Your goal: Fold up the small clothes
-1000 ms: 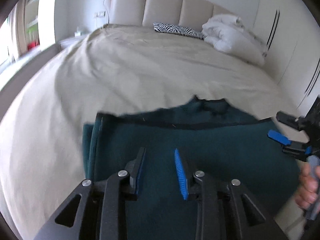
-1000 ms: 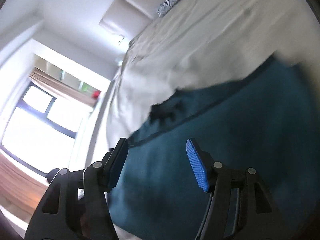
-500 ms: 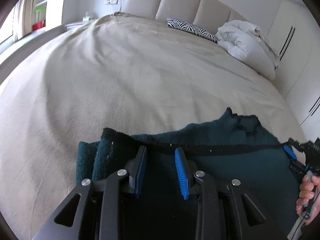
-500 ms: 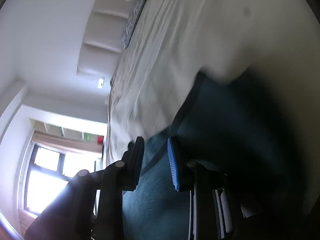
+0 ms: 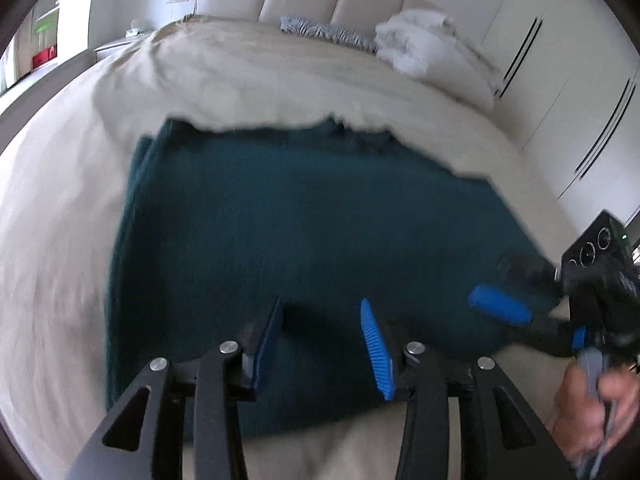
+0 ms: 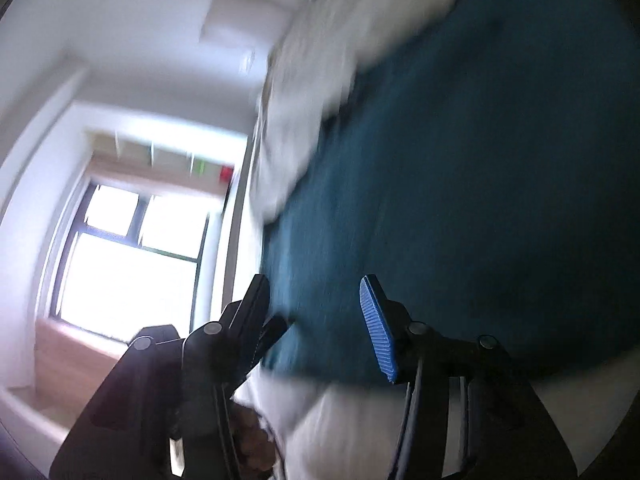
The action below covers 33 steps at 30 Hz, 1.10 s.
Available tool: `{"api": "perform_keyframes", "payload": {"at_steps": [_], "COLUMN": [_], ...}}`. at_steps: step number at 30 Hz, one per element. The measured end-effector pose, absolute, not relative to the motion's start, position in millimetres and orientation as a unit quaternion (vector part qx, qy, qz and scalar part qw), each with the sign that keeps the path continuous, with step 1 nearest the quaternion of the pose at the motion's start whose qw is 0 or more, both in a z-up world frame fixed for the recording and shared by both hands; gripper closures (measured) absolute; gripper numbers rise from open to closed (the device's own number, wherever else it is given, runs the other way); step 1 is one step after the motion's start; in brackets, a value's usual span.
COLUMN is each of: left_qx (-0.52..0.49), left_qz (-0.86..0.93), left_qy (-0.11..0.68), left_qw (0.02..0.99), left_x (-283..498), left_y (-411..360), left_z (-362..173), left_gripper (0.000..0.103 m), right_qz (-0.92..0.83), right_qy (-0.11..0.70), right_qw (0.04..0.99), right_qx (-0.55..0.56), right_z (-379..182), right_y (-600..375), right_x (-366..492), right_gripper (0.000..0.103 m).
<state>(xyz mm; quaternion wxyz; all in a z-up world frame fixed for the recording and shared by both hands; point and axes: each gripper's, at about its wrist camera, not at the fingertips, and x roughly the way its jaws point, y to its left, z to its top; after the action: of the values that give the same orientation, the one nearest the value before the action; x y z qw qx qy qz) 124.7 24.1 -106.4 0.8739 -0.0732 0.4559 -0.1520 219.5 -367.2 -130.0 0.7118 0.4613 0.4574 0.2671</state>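
Both jaws of the left gripper [image 5: 322, 336] are seen parted and empty above the teal garment [image 5: 304, 236], judged partly folded on the bed [image 5: 60, 208], while from the right wrist the right gripper [image 6: 316, 316] is likewise shown spread, nothing held.

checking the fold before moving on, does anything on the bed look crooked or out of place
The dark teal garment lies folded on the beige bedspread, but its far edge is ragged, with a bunched bit poking past it. The white duvet sits crumpled by the headboard. Both views are blurred, and nothing looks damaged.
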Motion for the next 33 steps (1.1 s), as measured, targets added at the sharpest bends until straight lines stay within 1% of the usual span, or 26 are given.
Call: {"api": "perform_keyframes", "payload": {"at_steps": [2,4,5,11,15,17,20,23,26,30,31,33], "left_qx": [-0.088,-0.09,-0.091,-0.089,-0.09,-0.089,-0.086,-0.085,-0.082,-0.087,-0.09,-0.094], "left_qz": [-0.145,-0.147,-0.147,-0.139,-0.138,-0.138,-0.138,-0.137,-0.138,-0.134,-0.132,-0.127], "left_qy": [0.465,0.467,0.469,0.473,0.473,0.473,0.472,0.472,0.472,0.472,0.471,0.47], "left_qw": [0.869,0.867,0.866,0.866,0.866,0.866,0.867,0.867,0.867,0.867,0.867,0.868], "left_x": [123.0,122.5,121.9,117.4,114.0,113.9,112.5,112.5,113.3,110.6,109.0,107.2], "left_y": [35.3,42.7,46.1,56.2,60.1,61.5,62.4,61.5,62.6,72.9,78.3,86.2], "left_z": [-118.6,-120.6,-119.2,-117.2,-115.8,-115.6,-115.3,-114.3,-112.8,-111.0,-109.9,-109.2], "left_gripper": [0.061,0.072,0.073,0.073,0.073,0.073,0.073,0.073,0.073,0.073,0.073,0.073], "right_qz": [0.268,0.271,0.26,0.162,0.068,0.036,0.063,0.122,0.167,0.187,0.176,0.187], "right_qy": [0.486,0.477,0.47,0.414,0.372,0.353,0.352,0.361,0.386,0.439,0.45,0.437], "right_qw": [0.704,0.704,0.708,0.736,0.763,0.77,0.784,0.78,0.766,0.752,0.747,0.735], "right_qx": [0.443,0.451,0.458,0.511,0.524,0.531,0.507,0.497,0.486,0.455,0.456,0.484], "right_z": [-146.5,-155.8,-158.7,-159.8,-147.6,-136.4,-118.6,-108.1,-110.7,-132.5,-139.7,-155.7], "right_y": [-348.2,-357.1,-370.1,-475.5,-531.3,-547.3,-525.2,-483.1,-433.6,-393.2,-390.9,-400.6], "right_x": [214.4,214.3,215.2,201.9,172.8,165.1,166.6,197.2,235.2,260.5,258.5,262.6], "right_gripper": [0.058,0.065,0.067,0.067,0.064,0.06,0.058,0.058,0.058,0.059,0.061,0.064]}}
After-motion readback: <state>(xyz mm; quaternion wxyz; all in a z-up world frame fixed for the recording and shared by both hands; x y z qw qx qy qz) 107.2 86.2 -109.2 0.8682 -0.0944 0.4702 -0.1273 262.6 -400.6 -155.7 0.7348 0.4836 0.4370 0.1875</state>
